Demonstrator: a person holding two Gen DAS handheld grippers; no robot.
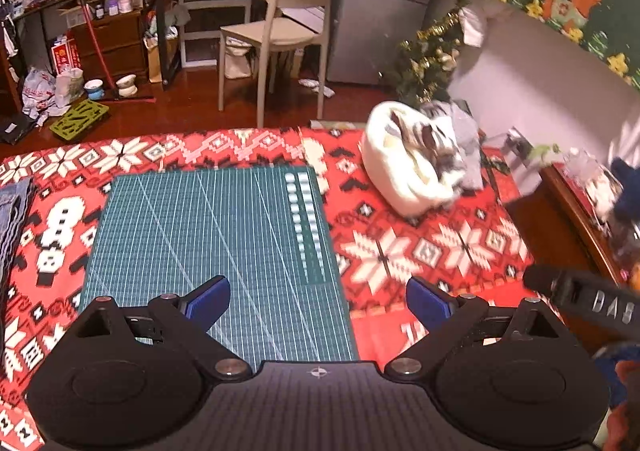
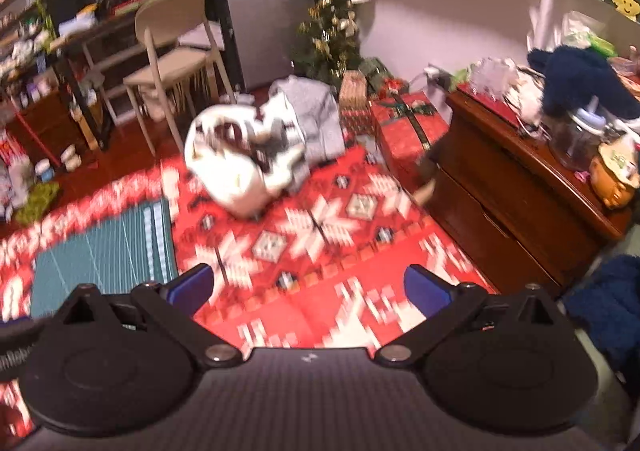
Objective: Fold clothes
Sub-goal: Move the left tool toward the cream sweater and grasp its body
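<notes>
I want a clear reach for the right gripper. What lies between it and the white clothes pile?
In the right wrist view, only bare red patterned cloth lies between the open right gripper and the white clothes pile; the green mat sits off to the side.

A green gridded cutting mat (image 1: 208, 247) lies on a red snowflake-patterned blanket (image 1: 420, 247), with a beige plastic chair (image 1: 280, 27) and small decorated Christmas tree (image 2: 330, 31) beyond.
</notes>
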